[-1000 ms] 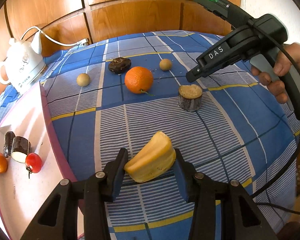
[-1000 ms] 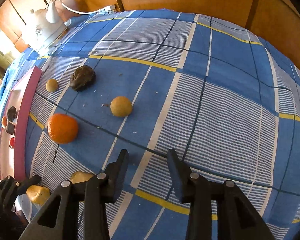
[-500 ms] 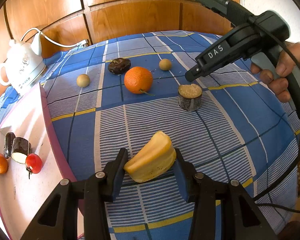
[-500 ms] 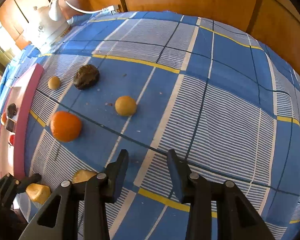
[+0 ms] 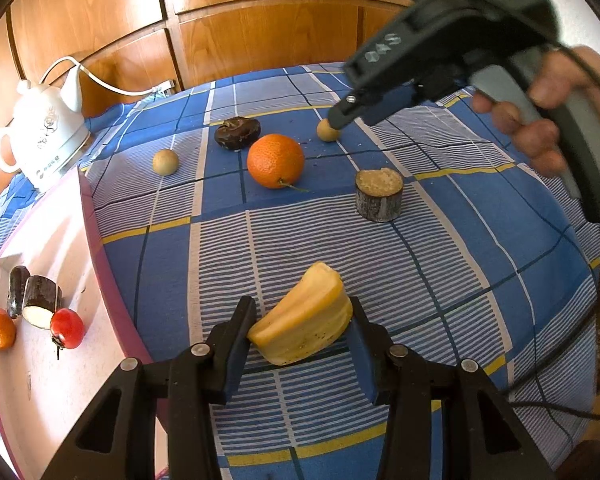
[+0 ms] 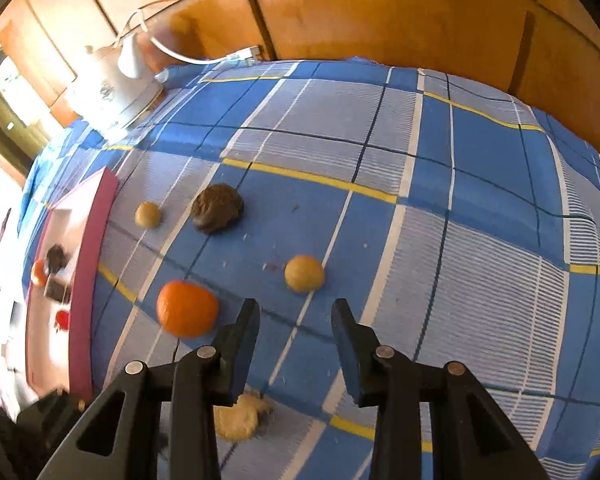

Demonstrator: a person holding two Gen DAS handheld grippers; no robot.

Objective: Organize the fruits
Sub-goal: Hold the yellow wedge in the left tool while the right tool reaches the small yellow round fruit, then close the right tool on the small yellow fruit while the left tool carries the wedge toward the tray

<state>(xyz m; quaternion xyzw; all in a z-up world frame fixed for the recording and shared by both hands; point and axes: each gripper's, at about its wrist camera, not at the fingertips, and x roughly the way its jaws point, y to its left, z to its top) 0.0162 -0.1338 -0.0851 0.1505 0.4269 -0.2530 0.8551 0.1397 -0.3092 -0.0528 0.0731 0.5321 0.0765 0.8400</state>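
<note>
- Two tools share the bench: the left tool (image 5: 300,328) grips a yellow fruit wedge (image 5: 302,320) between its pads, long axis slanting up to the right, above the blue checked cloth (image 5: 460,280).
- Pink tray (image 5: 100,264), left of the wedge, holds small fruits; likely its destination.
- Right tool (image 6: 296,320), jaws apart and empty, points at the small tan fruit (image 6: 304,274) just ahead, slightly right of the orange (image 6: 187,308).
- Kettle (image 6: 112,88) stands farthest.
</note>
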